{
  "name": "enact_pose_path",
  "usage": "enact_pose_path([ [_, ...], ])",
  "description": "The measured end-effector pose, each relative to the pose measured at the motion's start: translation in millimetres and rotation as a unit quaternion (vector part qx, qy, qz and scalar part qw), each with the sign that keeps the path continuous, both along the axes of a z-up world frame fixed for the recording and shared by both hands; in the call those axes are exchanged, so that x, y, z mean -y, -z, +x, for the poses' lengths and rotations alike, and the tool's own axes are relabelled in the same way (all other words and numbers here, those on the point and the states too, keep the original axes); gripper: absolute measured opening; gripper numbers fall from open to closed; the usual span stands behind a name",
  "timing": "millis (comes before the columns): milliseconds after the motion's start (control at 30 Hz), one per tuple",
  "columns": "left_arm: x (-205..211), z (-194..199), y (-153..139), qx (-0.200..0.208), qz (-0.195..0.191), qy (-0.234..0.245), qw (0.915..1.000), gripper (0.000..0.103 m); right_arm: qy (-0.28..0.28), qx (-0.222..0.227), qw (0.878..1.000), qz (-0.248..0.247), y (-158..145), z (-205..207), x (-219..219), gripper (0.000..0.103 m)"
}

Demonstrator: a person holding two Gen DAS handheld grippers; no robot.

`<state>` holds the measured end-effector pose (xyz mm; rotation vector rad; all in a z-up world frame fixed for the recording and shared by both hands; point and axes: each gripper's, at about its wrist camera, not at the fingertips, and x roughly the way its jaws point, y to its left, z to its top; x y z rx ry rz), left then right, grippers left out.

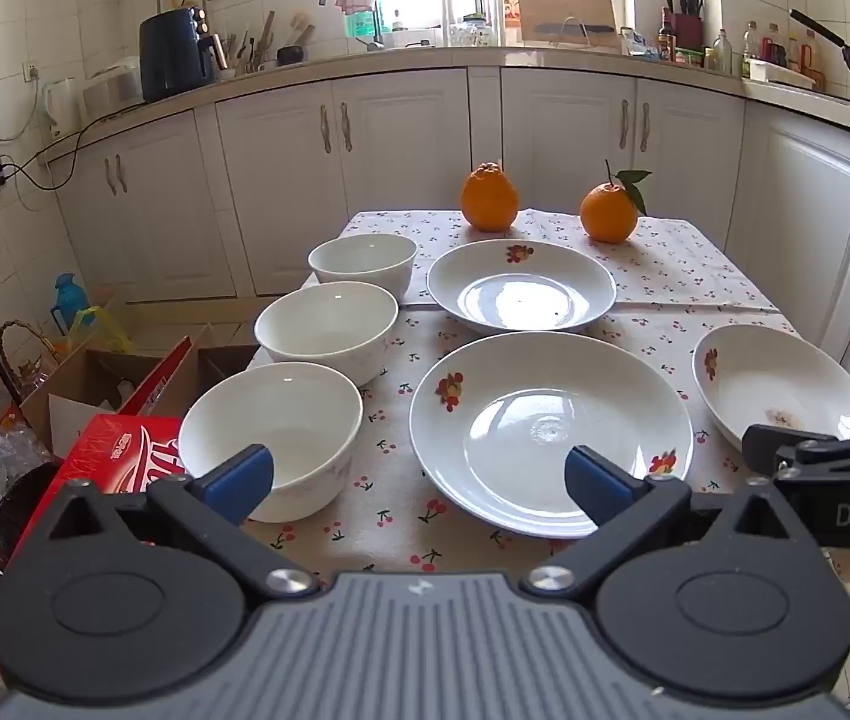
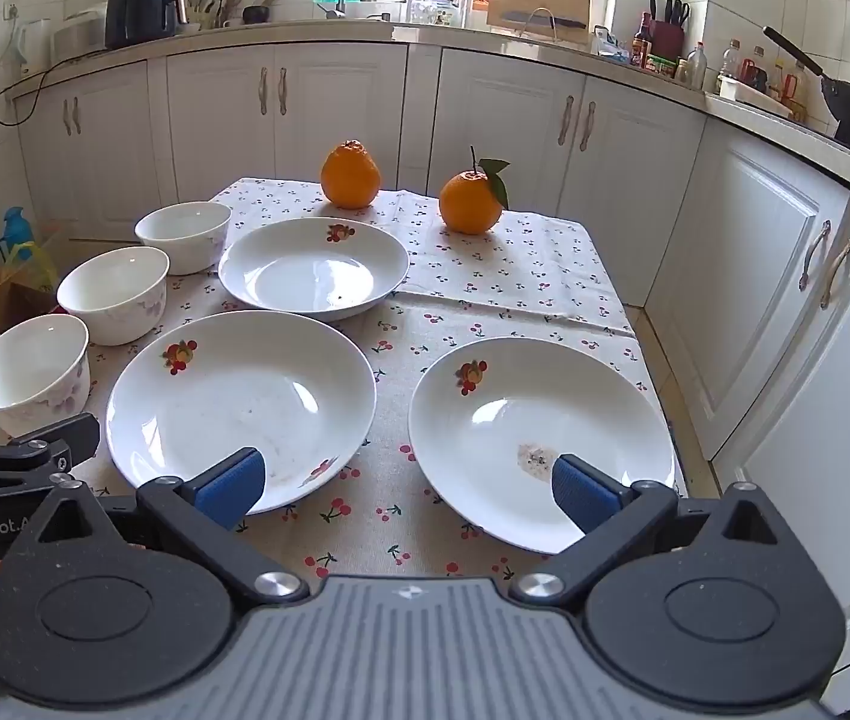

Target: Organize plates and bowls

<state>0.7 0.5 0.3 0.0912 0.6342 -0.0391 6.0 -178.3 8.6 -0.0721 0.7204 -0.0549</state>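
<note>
White bowls (image 1: 329, 330) upright, mouths upward

Black tongs (image 1: 419, 480), blue pads (image 1: 242, 474)

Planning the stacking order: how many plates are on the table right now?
3. Far plate sits behind the middle plate; the right plate lies near the table's right edge. None seem hidden.
</note>
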Motion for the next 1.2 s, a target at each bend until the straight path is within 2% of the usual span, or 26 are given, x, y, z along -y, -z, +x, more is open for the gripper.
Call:
enact_pose_path([
  [1200, 0.9, -1.0, -3.3, 0.008, 0.005, 0.0, 1.0, 0.102, 0.0, 0.004, 1.0, -0.002, -0.2, 0.0, -0.7, 0.103],
])
